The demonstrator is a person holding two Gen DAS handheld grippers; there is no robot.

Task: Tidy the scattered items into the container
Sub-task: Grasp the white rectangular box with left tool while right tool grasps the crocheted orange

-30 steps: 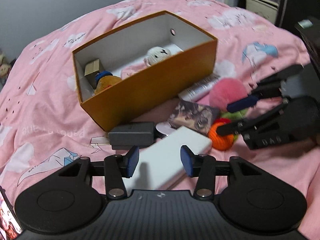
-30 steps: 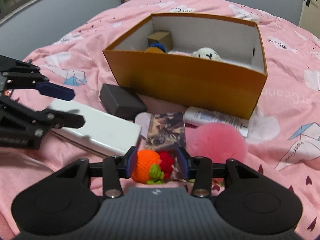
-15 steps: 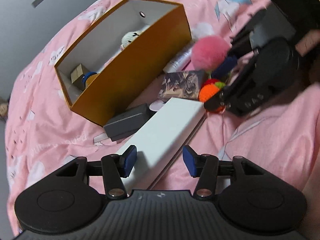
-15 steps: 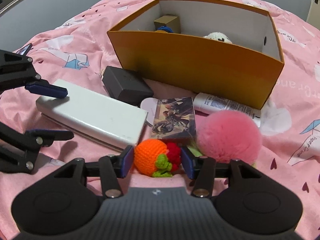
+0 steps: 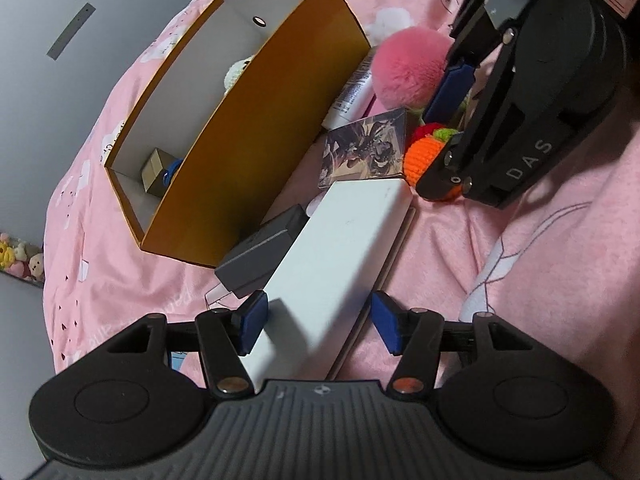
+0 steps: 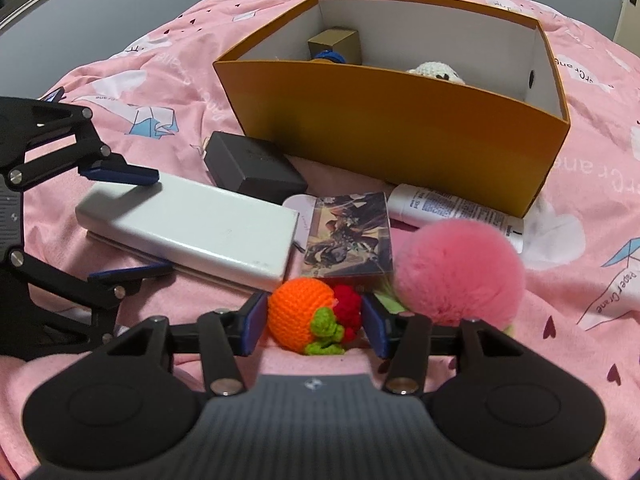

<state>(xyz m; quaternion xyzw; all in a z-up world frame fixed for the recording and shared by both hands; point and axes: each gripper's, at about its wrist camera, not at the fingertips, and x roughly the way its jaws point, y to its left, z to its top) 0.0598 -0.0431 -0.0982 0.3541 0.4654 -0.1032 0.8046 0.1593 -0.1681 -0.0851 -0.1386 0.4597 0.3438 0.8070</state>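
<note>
Beside the orange box (image 6: 400, 120), left gripper (image 5: 318, 322) straddles the white power bank (image 5: 340, 256), jaws just widened, unclamped; right gripper (image 6: 314, 326) brackets the crocheted fruit (image 6: 308, 316), apparently ungripped. Slippage risk: smooth casing, soft quilt (image 6: 580, 260).

Crowded strip in front of the orange box (image 6: 392, 136): dark grey case (image 6: 256, 166) hard against its near left corner, picture card (image 6: 350, 234) and white tube (image 6: 452, 210) along the near wall, pink pompom (image 6: 458, 268) just near of the tube. No clear lane between these. White slab (image 6: 192, 226) straddled at its left end by the left gripper (image 6: 124, 224), jaws just opened wider, small gaps at each pad. Crochet orange (image 6: 304, 316) filling the gap of the right gripper (image 6: 314, 326), blocked on the right by the pompom. Box open on top; small brown box (image 6: 336, 42) far left inside, white crochet toy (image 6: 436, 70) right, bare room between. Open bedspread (image 6: 580, 240) to the right.
</note>
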